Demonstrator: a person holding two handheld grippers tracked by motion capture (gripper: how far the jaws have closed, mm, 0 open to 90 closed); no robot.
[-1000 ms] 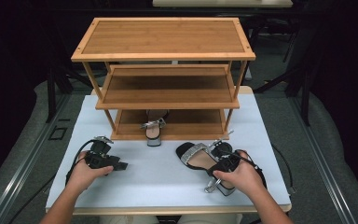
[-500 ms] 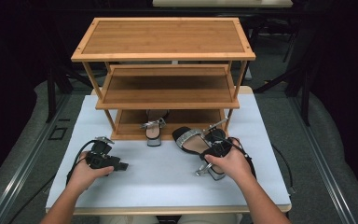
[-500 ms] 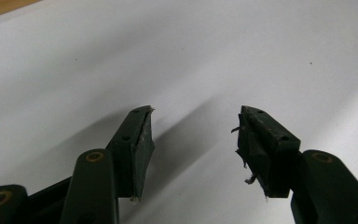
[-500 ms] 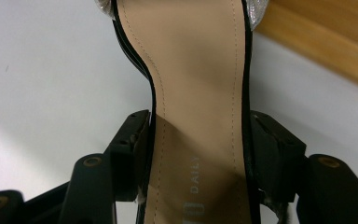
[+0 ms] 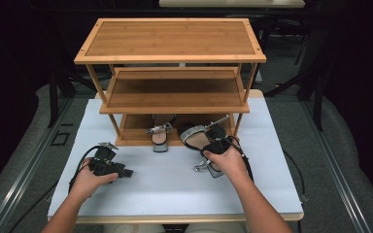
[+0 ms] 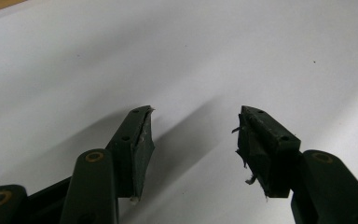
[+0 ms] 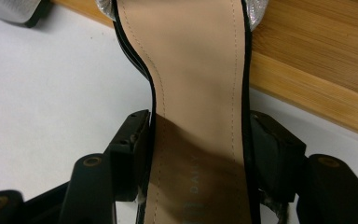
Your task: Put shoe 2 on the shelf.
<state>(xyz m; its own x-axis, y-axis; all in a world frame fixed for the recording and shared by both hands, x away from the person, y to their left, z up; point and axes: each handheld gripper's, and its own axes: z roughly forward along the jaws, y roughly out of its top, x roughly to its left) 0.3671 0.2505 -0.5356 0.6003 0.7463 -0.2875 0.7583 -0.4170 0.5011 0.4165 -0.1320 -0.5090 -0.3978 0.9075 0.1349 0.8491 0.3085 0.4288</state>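
Observation:
A three-shelf bamboo shoe rack (image 5: 170,39) stands at the back of the white-covered table. One silver-strapped sandal (image 5: 159,136) lies on its bottom shelf, heel sticking out toward me. My right gripper (image 5: 217,145) is shut on the second sandal (image 5: 196,137), whose toe reaches the bottom shelf's front edge. In the right gripper view the tan insole (image 7: 200,70) runs between the two jaws of the right gripper (image 7: 199,128), which press on the sole's sides, and the shelf (image 7: 317,56) lies just ahead. My left gripper (image 5: 121,172) rests low at the left, open and empty (image 6: 196,116).
The white table cover (image 5: 175,194) has free room between the two hands and in front of the rack. The top and middle shelves (image 5: 175,92) are bare. The rack's legs (image 5: 112,124) flank the bottom shelf. Dark floor and stands surround the table.
My right hand has carried the sandal left and forward, from the table's right front up to the rack's bottom shelf edge. The left hand has stayed still.

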